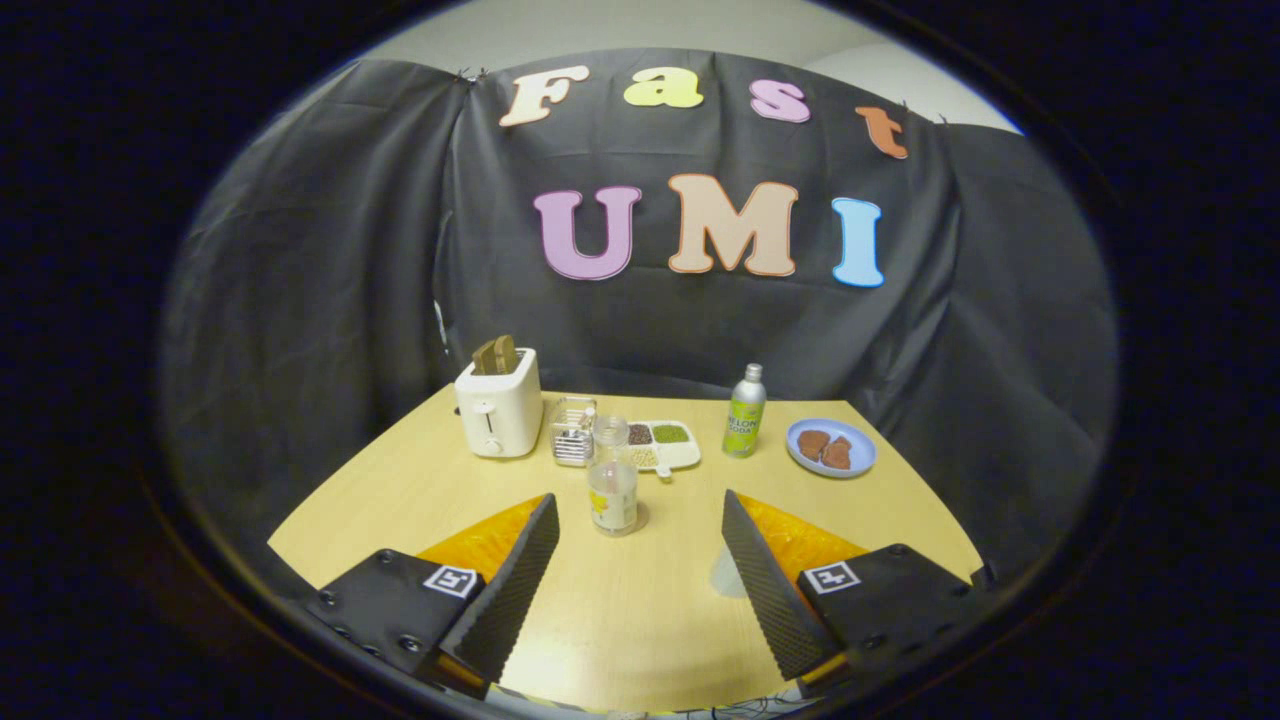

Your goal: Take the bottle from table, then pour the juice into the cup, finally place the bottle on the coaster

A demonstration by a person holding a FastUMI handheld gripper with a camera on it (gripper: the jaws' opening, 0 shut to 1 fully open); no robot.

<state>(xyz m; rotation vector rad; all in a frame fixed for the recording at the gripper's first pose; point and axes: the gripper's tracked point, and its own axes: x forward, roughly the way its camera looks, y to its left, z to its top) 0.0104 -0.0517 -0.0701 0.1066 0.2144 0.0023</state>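
Between the wide-spread, empty fingers (640,560), just ahead of their tips, a clear plastic bottle with pale juice in its lower part (612,478) stands upright on the light wooden desk (640,620), its long axis vertical and a little nearer the left finger. Close by the right finger sits what may be a clear cup (728,572), too faint to be sure. I cannot make out a coaster. Well beyond stands a green-labelled metal bottle (745,412).

- A light wooden table (640,600) with a smooth, pale yellow top.
- A creased black cloth wall (330,300) draped behind it.
- A pale plain wall (620,30) above the cloth.
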